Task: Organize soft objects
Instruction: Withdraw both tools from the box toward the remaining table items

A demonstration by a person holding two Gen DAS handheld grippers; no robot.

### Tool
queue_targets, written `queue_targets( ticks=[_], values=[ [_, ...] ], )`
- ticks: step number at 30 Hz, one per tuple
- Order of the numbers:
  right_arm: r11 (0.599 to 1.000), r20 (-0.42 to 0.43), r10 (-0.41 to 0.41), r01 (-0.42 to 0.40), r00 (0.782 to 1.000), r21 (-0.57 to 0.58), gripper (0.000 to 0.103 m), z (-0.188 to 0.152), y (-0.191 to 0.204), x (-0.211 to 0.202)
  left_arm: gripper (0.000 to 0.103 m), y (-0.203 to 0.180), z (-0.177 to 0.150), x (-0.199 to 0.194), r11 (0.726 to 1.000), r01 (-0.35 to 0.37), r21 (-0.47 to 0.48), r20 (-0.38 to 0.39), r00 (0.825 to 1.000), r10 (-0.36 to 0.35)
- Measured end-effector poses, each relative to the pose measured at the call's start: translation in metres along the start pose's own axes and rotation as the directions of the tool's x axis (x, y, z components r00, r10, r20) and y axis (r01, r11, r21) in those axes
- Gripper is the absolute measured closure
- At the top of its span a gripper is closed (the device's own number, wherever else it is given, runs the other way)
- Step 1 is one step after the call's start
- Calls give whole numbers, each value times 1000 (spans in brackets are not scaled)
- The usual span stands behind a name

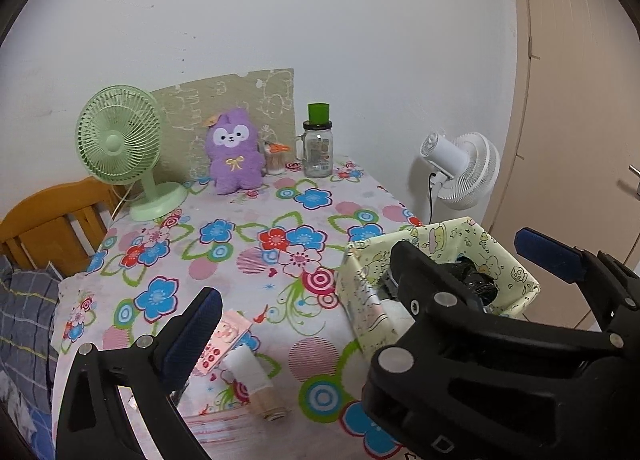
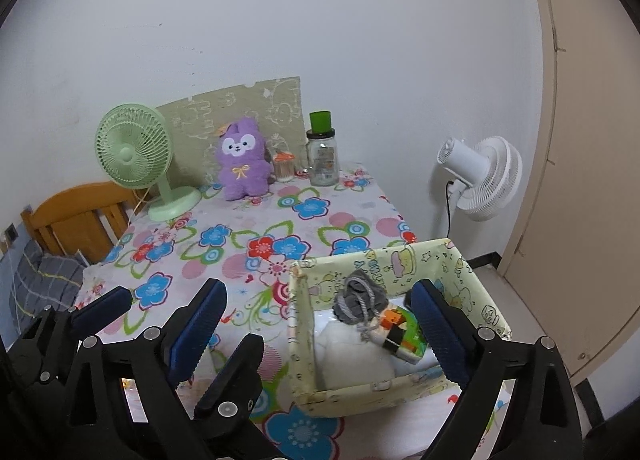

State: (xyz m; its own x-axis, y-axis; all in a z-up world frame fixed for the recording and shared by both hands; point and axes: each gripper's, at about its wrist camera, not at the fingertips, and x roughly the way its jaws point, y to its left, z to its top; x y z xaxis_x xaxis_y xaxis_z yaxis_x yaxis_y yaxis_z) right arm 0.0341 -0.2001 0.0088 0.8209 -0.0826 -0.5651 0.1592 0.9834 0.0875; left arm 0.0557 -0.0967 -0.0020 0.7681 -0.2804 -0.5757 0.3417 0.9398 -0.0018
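A purple plush toy [image 1: 234,151] sits upright at the back of the floral table, also in the right wrist view [image 2: 242,159]. A pale patterned box [image 2: 384,260] at the table's right front holds a grey sock bundle [image 2: 360,300], white soft items [image 2: 352,356] and a colourful packet [image 2: 402,334]. The box shows in the left wrist view [image 1: 360,300] too. My right gripper [image 2: 320,324] is open and empty, its jaws spanning the box's left part. My left gripper [image 1: 366,288] is open and empty above the table's front, left of the box.
A green desk fan [image 1: 120,143] stands at the back left. A glass jar with a green lid [image 1: 318,147] and a small container [image 1: 276,159] stand beside the plush. A tube [image 1: 250,384] and a pink card [image 1: 224,344] lie at the front. A white fan [image 1: 464,167] stands right of the table.
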Motion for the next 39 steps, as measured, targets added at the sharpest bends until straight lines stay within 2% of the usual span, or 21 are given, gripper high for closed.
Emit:
queue_targets(
  ticks=[7, 21, 39],
  values=[
    [1000, 26, 5, -5, 1000, -31, 5, -2, 28, -4, 0, 25, -6, -10, 999, -30, -15, 21, 999, 30],
    [994, 10, 92, -92, 996, -63, 5, -23, 76, 7, 0, 70, -33, -16, 994, -101, -41, 41, 994, 102],
    [986, -56, 136, -141, 989, -89, 5, -69, 117, 38, 0, 108, -81, 3, 990, -119, -72, -36, 992, 117]
  ],
)
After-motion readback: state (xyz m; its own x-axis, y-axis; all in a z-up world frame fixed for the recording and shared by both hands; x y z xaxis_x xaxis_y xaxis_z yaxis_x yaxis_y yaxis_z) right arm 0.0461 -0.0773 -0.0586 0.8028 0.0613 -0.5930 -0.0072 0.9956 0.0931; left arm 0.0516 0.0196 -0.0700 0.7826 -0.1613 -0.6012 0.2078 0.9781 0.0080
